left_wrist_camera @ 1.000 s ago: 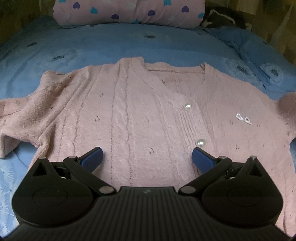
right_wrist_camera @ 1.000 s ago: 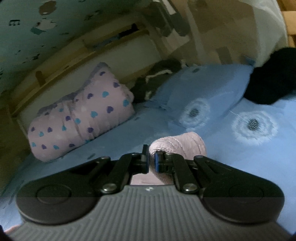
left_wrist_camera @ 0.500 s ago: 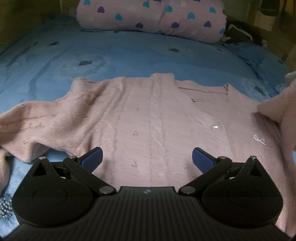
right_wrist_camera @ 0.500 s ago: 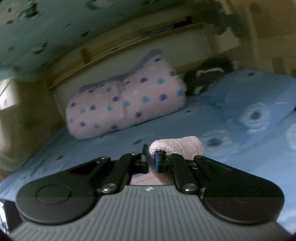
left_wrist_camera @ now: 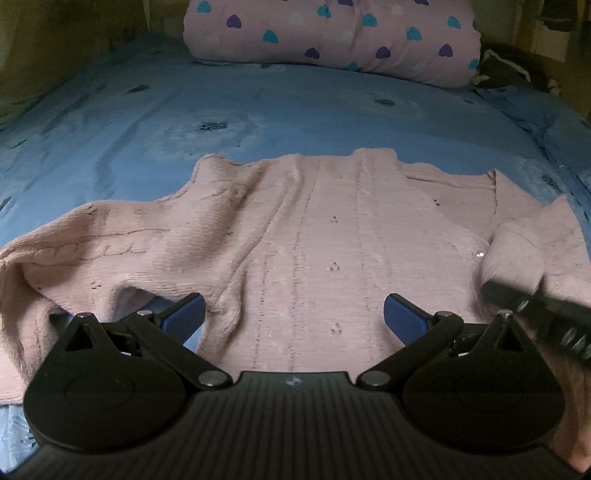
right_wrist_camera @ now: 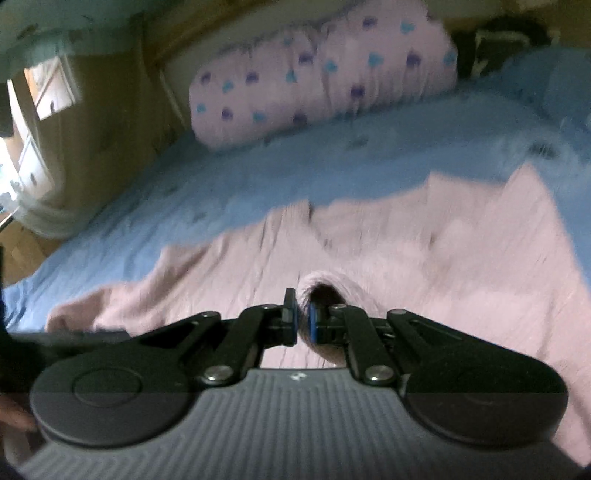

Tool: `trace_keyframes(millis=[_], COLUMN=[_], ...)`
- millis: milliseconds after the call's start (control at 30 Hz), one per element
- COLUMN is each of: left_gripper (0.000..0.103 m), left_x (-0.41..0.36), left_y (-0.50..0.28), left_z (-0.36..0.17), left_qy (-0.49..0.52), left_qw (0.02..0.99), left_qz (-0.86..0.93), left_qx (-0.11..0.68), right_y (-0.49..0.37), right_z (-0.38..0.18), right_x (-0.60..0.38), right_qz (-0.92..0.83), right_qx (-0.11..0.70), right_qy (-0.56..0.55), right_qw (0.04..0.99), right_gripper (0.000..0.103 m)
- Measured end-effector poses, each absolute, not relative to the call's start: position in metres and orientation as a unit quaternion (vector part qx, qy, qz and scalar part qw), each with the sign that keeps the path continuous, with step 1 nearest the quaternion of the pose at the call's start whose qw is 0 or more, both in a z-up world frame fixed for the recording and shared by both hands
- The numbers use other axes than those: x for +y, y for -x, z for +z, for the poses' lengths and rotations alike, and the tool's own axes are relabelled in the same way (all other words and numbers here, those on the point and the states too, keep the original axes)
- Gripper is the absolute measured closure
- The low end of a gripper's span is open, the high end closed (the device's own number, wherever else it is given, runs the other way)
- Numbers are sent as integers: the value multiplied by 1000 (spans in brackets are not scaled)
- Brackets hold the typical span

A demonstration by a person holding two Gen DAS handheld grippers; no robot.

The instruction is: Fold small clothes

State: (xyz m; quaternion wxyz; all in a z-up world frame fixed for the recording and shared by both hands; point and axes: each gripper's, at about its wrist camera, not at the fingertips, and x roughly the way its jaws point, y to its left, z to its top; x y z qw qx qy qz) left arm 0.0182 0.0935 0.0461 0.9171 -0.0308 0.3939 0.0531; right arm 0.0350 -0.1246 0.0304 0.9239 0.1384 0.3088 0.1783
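A pink knitted cardigan [left_wrist_camera: 314, 236] lies spread on the blue bed, its left sleeve [left_wrist_camera: 74, 251] stretched out to the left. My left gripper [left_wrist_camera: 293, 317] is open and empty, low over the cardigan's lower part. My right gripper [right_wrist_camera: 303, 321] is shut on the cuff of the right sleeve [right_wrist_camera: 325, 291] and holds it over the cardigan's body [right_wrist_camera: 424, 266]. In the left wrist view the right gripper [left_wrist_camera: 535, 314] shows at the right edge with the folded sleeve [left_wrist_camera: 532, 254] on it.
A blue bedspread [left_wrist_camera: 258, 110] covers the bed. A pink pillow with hearts [left_wrist_camera: 332, 33] lies at the head, also in the right wrist view [right_wrist_camera: 325, 74]. Dark cloth [left_wrist_camera: 509, 70] sits beside it. A wall and window [right_wrist_camera: 48, 88] are at the left.
My right gripper has carried the sleeve cuff leftward and down over the cardigan's body, folding the sleeve in. My left gripper has moved left along the hem and stayed open.
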Motion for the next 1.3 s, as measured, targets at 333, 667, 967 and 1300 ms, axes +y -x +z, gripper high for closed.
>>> trace_keyframes(millis=[333,667,967,1300], left_gripper=[0,0,0,0], left_x=[85,39,-61,-153], left_y=[-12,0,2,-2], left_z=[49,75,85,50], left_qy=[16,-3,-43,-105], left_qw=[925,932,933,926], left_qz=[33,4,-58,-107], left_qx=[379,363,352,345], right_y=[-28,0,-16,-10], right_z=[28,75,65,61], right_x=[-115,-179,-255,-287], right_qz=[217,220,48,18], right_qx=[352,307,304,329], right_qy=[-104,-105,-114,-138], right_qw=[904,920,945,934], right_gripper=[58,54,53,53])
